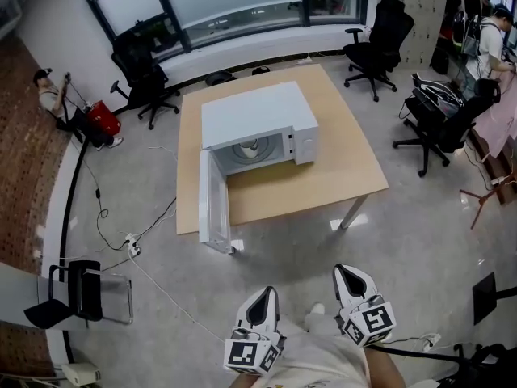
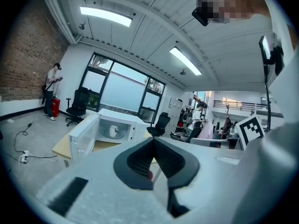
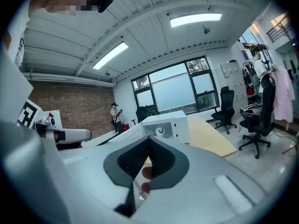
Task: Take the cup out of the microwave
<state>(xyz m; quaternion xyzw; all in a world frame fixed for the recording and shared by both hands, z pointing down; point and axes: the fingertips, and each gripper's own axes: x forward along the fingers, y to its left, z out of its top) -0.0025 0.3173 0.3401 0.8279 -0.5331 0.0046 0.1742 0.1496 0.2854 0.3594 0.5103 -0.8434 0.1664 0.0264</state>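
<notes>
A white microwave [image 1: 257, 128] stands on a wooden table [image 1: 339, 168], its door [image 1: 214, 204] swung wide open to the left. Inside it a white cup [image 1: 252, 146] stands upright on the turntable. Both grippers are held low over the floor, well short of the table. My left gripper [image 1: 260, 300] is shut and empty, and so is my right gripper [image 1: 353, 279]. In the left gripper view the cup [image 2: 113, 131] shows inside the microwave [image 2: 122, 122] far beyond the closed tips [image 2: 153, 141]. The right gripper view shows the cup [image 3: 160, 132] beyond its closed tips [image 3: 148, 140].
Black office chairs [image 1: 376, 35] stand around the table, and another [image 1: 141, 79] near the windows. A person [image 1: 52, 95] stands by the brick wall, another [image 1: 493, 47] at the far right. Cables and a power strip [image 1: 132, 245] lie on the floor left of the table. A folding chair [image 1: 81, 293] stands at the left.
</notes>
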